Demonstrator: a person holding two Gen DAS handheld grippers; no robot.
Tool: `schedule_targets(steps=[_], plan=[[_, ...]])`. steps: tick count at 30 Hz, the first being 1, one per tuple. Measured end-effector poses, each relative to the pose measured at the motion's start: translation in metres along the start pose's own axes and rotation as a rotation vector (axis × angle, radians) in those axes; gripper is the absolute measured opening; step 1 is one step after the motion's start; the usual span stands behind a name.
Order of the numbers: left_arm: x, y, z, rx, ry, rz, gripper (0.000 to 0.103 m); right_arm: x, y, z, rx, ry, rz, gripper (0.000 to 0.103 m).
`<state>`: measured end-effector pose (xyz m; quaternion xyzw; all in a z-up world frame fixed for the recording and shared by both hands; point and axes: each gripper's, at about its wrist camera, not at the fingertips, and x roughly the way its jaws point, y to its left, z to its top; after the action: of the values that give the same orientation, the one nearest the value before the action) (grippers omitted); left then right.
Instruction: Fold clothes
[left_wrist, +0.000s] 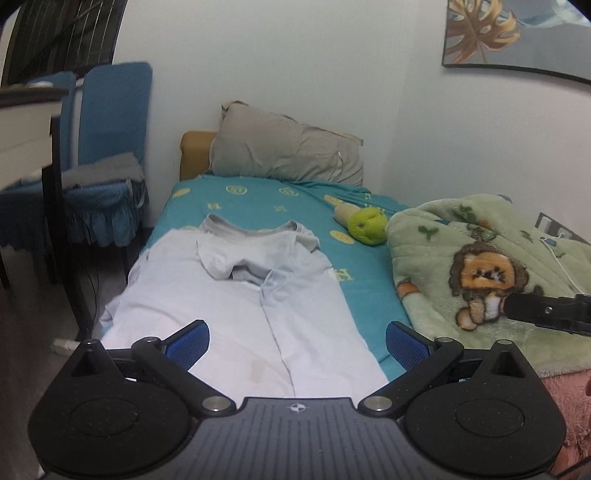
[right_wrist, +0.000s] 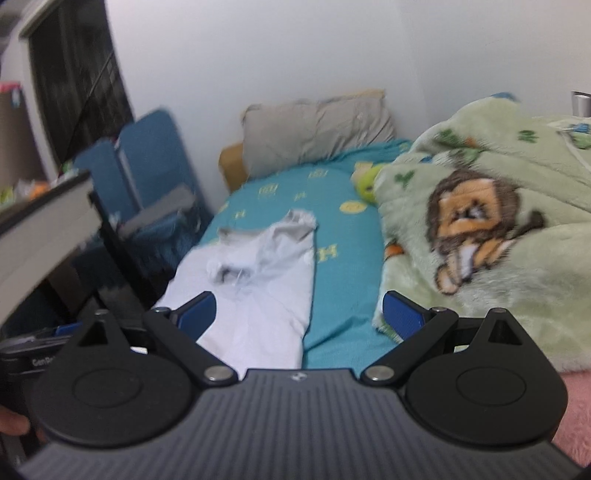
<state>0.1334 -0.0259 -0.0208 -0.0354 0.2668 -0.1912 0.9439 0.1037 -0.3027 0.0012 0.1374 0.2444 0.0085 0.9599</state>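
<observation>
A pale blue-white T-shirt (left_wrist: 236, 306) lies spread on the teal bed sheet (left_wrist: 354, 295), its grey collar toward the pillow and both sides folded in to a centre seam. My left gripper (left_wrist: 297, 341) is open and empty above the shirt's lower part. In the right wrist view the shirt (right_wrist: 258, 291) lies ahead to the left, blurred. My right gripper (right_wrist: 299, 314) is open and empty above the bed's near end. The right gripper also shows in the left wrist view (left_wrist: 546, 310), over the blanket.
A green lion-print blanket (left_wrist: 487, 273) is heaped on the bed's right side. A grey pillow (left_wrist: 284, 151) leans at the head. A green plush toy (left_wrist: 365, 225) lies by the blanket. Blue-covered chairs (left_wrist: 107, 155) and a table (left_wrist: 26, 122) stand to the left.
</observation>
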Motion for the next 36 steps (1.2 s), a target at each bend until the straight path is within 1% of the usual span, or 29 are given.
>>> schedule_targets(steps=[2, 4, 5, 7, 9, 11, 13, 15, 17, 21, 25, 27, 28, 31, 34, 35, 36], plan=[[0.002, 0.014, -0.004, -0.02, 0.003, 0.003, 0.103, 0.017, 0.014, 0.009, -0.054, 0.04, 0.017, 0.098], [0.004, 0.025, -0.01, -0.019, 0.001, 0.019, 0.103, 0.038, 0.033, 0.02, -0.12, 0.09, 0.047, 0.098], [0.004, 0.028, -0.013, -0.013, -0.004, 0.03, 0.103, 0.052, 0.045, 0.027, -0.161, 0.116, 0.075, 0.098], [0.008, 0.034, -0.02, -0.029, 0.006, 0.026, 0.103, 0.081, 0.071, 0.04, -0.245, 0.165, 0.142, 0.098], [0.015, 0.039, -0.025, -0.039, 0.014, 0.012, 0.103, 0.118, 0.101, 0.052, -0.342, 0.228, 0.199, 0.098], [0.022, 0.043, -0.03, -0.048, 0.023, -0.003, 0.102, 0.156, 0.138, 0.059, -0.46, 0.275, 0.213, 0.098], [0.033, 0.047, -0.03, -0.042, 0.019, 0.016, 0.102, 0.19, 0.18, 0.059, -0.6, 0.298, 0.219, 0.098], [0.044, 0.055, -0.032, -0.057, 0.012, 0.049, 0.101, 0.224, 0.222, 0.054, -0.741, 0.33, 0.242, 0.098], [0.053, 0.067, -0.036, -0.099, 0.03, 0.068, 0.101, 0.258, 0.261, 0.045, -0.847, 0.377, 0.275, 0.098], [0.071, 0.092, -0.045, -0.184, 0.069, 0.105, 0.1, 0.316, 0.327, 0.018, -0.977, 0.473, 0.348, 0.098], [0.088, 0.116, -0.054, -0.267, 0.107, 0.14, 0.099, 0.358, 0.381, -0.019, -1.13, 0.529, 0.399, 0.098], [0.092, 0.124, -0.057, -0.3, 0.113, 0.136, 0.099, 0.376, 0.403, -0.039, -1.193, 0.564, 0.408, 0.098], [0.093, 0.127, -0.058, -0.311, 0.114, 0.131, 0.099, 0.383, 0.412, -0.052, -1.23, 0.583, 0.404, 0.098], [0.097, 0.134, -0.06, -0.342, 0.118, 0.117, 0.099, 0.402, 0.431, -0.093, -1.392, 0.632, 0.376, 0.098], [0.097, 0.136, -0.063, -0.328, 0.108, 0.118, 0.099, 0.42, 0.437, -0.127, -1.525, 0.665, 0.289, 0.096], [0.095, 0.137, -0.062, -0.335, 0.1, 0.122, 0.099, 0.426, 0.438, -0.136, -1.561, 0.677, 0.255, 0.094], [0.094, 0.138, -0.062, -0.345, 0.093, 0.127, 0.099, 0.43, 0.437, -0.14, -1.573, 0.675, 0.224, 0.081]])
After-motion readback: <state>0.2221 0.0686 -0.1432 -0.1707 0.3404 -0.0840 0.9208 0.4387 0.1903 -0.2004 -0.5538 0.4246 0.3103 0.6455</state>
